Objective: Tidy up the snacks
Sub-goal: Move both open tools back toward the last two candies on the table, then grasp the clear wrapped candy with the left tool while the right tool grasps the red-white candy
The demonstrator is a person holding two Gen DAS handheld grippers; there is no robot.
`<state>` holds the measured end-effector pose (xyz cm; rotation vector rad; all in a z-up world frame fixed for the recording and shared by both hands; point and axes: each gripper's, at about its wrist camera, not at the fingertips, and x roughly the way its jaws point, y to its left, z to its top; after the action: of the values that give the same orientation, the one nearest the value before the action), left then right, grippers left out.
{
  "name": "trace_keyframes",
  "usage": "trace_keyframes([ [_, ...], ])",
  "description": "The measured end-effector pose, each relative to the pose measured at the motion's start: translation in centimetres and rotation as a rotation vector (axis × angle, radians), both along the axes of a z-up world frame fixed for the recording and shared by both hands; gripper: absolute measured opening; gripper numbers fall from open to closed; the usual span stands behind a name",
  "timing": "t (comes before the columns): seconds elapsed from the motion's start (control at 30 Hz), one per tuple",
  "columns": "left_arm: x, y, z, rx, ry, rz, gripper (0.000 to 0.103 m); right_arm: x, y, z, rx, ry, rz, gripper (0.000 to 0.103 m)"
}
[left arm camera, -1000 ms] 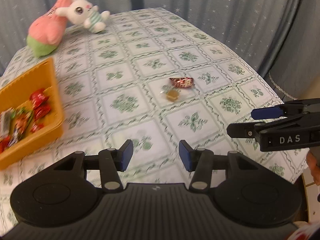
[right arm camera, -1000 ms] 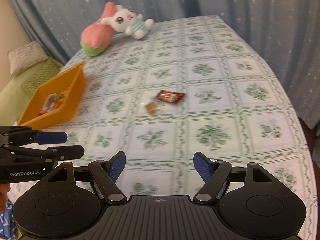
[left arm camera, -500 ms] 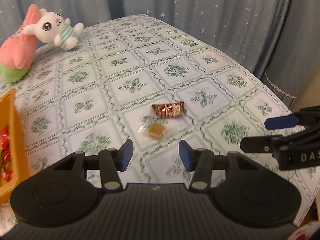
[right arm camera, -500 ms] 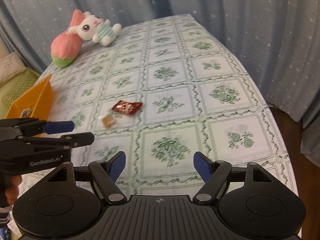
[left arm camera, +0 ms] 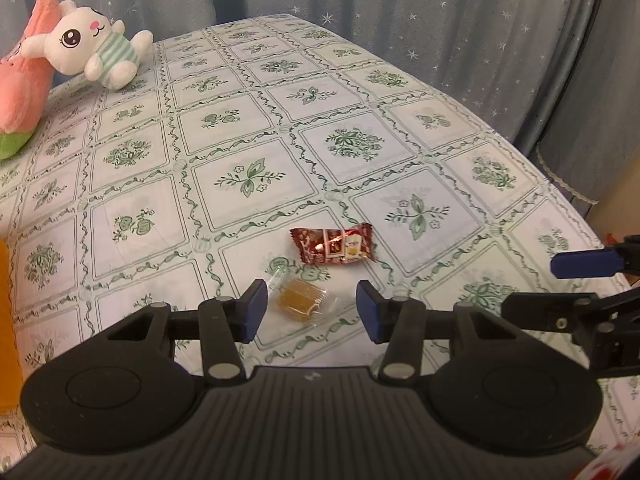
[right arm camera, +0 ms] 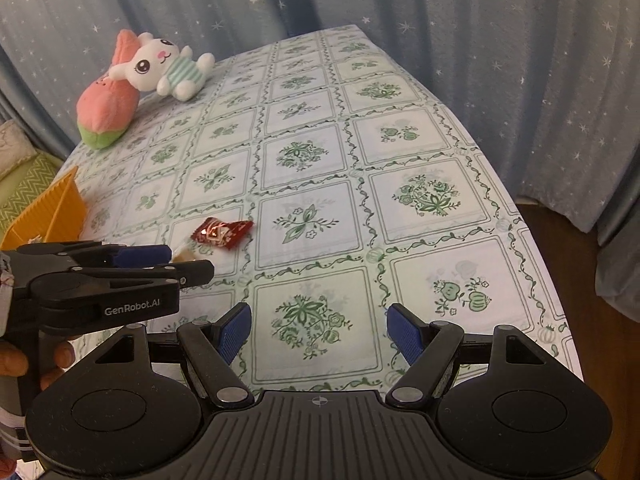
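Note:
A clear-wrapped brown candy [left arm camera: 299,299] lies on the tablecloth between the open fingers of my left gripper [left arm camera: 311,307]. A red snack packet [left arm camera: 334,245] lies just beyond it. In the right wrist view the red packet [right arm camera: 221,233] sits left of centre and the clear candy [right arm camera: 186,251] is partly hidden behind the left gripper [right arm camera: 176,264]. My right gripper [right arm camera: 318,331] is open and empty above the near right part of the table; it also shows at the right edge of the left wrist view [left arm camera: 560,284]. The orange basket [right arm camera: 56,212] stands at the left.
A white bunny plush [left arm camera: 93,49] and a pink plush [left arm camera: 20,80] lie at the far left of the table. Starry blue curtains hang behind. The table's right edge [right arm camera: 536,240] drops to a dark floor.
My left gripper has swung right, away from the orange basket, and closed in on the clear-wrapped candy, which now sits between its fingers. The right gripper has shifted right slightly.

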<state>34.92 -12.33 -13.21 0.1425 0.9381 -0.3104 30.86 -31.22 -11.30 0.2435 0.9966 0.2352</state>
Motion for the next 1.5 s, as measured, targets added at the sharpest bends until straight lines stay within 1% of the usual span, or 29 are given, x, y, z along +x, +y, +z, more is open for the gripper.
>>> trace_keyframes([
  [0.03,0.1,0.1,-0.1,0.001,0.0,0.002,0.045,0.1,0.0,-0.1,0.0,0.002,-0.002,0.075],
  [0.1,0.3,0.3,-0.2,0.005,-0.003,0.006,0.041,0.2,0.0,-0.2,-0.001,0.005,-0.002,0.075],
  [0.27,0.2,1.4,-0.1,0.011,-0.014,0.015,0.039,0.6,0.2,-0.5,-0.002,0.014,0.008,0.075],
  [0.5,-0.1,4.5,-0.1,0.004,-0.016,0.064,0.039,1.1,0.9,-0.8,0.001,0.017,0.028,0.075],
  [0.53,-0.2,4.9,-0.1,0.002,-0.011,0.072,0.04,1.1,1.0,-0.8,0.003,0.017,0.03,0.075],
  [0.57,-0.3,5.2,0.0,-0.002,0.0,0.084,0.046,1.2,1.0,-0.8,0.003,0.018,0.032,0.075],
  [0.6,-0.4,5.6,0.1,-0.009,0.007,0.097,0.048,1.3,1.1,-0.8,0.003,0.018,0.033,0.075],
  [0.73,-1.3,6.2,0.3,-0.029,0.031,0.127,0.048,1.5,1.2,-0.9,0.005,0.022,0.035,0.075],
  [0.8,-1.3,6.2,0.2,-0.048,0.047,0.131,0.044,1.7,1.4,-0.9,0.005,0.022,0.039,0.075],
  [0.83,-1.2,6.0,0.1,-0.047,0.048,0.13,0.043,1.8,1.5,-0.9,0.004,0.022,0.043,0.075],
  [0.9,-0.9,5.6,-0.1,-0.036,0.043,0.13,0.04,2.0,1.7,-0.9,0.002,0.021,0.049,0.075],
  [1.03,0.1,5.2,-0.1,-0.03,0.03,0.134,0.039,2.3,2.3,-0.8,0.0,0.008,0.072,0.075],
  [1.1,0.5,5.2,-0.2,-0.017,0.021,0.129,0.028,2.5,2.5,-0.7,-0.001,0.001,0.089,0.075],
  [1.17,0.6,5.2,-0.2,0.004,0.01,0.113,0.022,2.7,2.8,-0.7,-0.003,-0.014,0.11,0.075],
  [1.2,0.5,5.3,-0.2,0.007,0.007,0.104,0.021,2.9,2.9,-0.6,-0.006,-0.025,0.121,0.075],
  [1.37,-0.1,5.9,-0.2,0.023,-0.001,0.076,0.02,3.8,4.3,-0.8,-0.046,-0.091,0.235,0.074],
  [1.5,-0.5,6.7,-0.1,0.023,0.01,0.094,0.019,4.7,5.7,-1.3,-0.089,-0.137,0.331,0.074],
])
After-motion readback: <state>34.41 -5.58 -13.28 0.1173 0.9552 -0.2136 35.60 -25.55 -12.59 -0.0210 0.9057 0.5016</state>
